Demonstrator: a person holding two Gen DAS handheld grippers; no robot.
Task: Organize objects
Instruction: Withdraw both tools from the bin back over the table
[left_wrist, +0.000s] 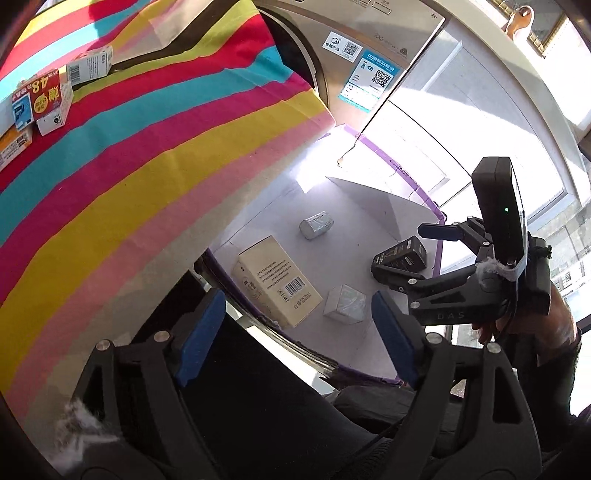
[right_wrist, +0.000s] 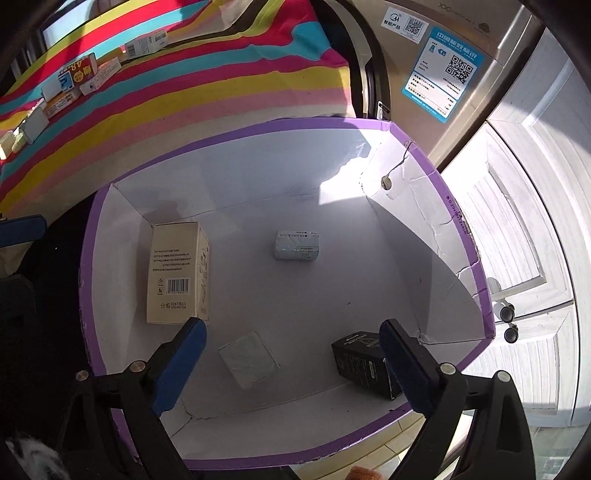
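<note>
A purple-rimmed white cardboard box stands on the floor beside the striped table. In it lie a cream carton, a small pale packet, a small white box and a black box. My right gripper is open and empty, hovering over the box above the white box. My left gripper is open and empty, higher up by the table edge; it sees the cream carton, the black box and the right gripper over the box.
The striped tablecloth carries several small cartons at its far end, also in the right wrist view. A washing machine stands behind the box. A white panelled door is to the right.
</note>
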